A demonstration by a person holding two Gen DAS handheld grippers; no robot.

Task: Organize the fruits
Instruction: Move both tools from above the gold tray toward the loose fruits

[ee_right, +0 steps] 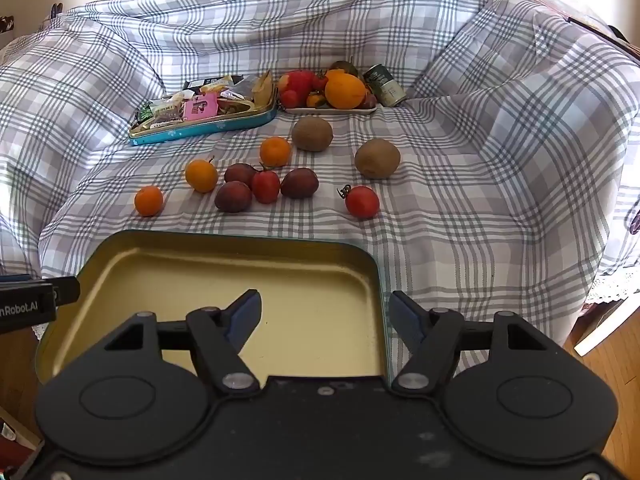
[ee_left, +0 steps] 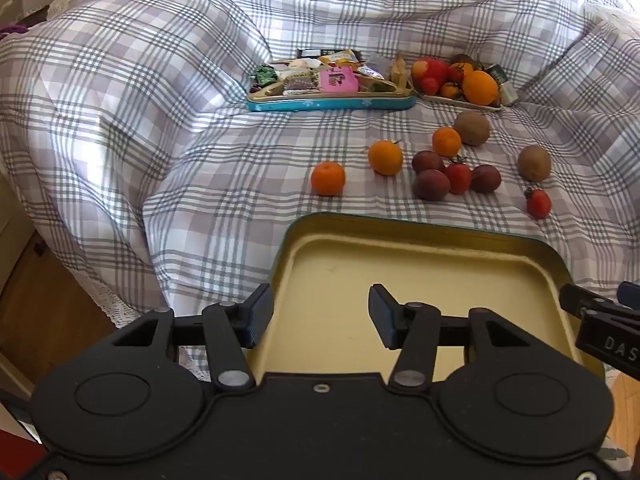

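Note:
An empty cream-coloured tin tray (ee_left: pixel 420 264) (ee_right: pixel 200 276) lies on the plaid cloth right in front of me. My left gripper (ee_left: pixel 316 316) is open, its jaws straddling the tray's left wall. My right gripper (ee_right: pixel 326 316) is open, straddling the tray's right wall. Loose fruit lies beyond the tray: small oranges (ee_left: pixel 328 178) (ee_right: pixel 149 200), dark plums (ee_left: pixel 431 184) (ee_right: pixel 233 196), red tomatoes (ee_left: pixel 538 202) (ee_right: pixel 362 201) and two kiwis (ee_left: pixel 534 163) (ee_right: pixel 377 158).
A blue tin of wrapped snacks (ee_left: pixel 332 102) (ee_right: pixel 200 128) sits at the back. Next to it a white plate (ee_left: pixel 460 102) (ee_right: pixel 332 111) holds piled fruit, with a small can (ee_right: pixel 384 84) beside it. The cloth rises in folds around. Wooden floor (ee_left: pixel 48 320) lies below.

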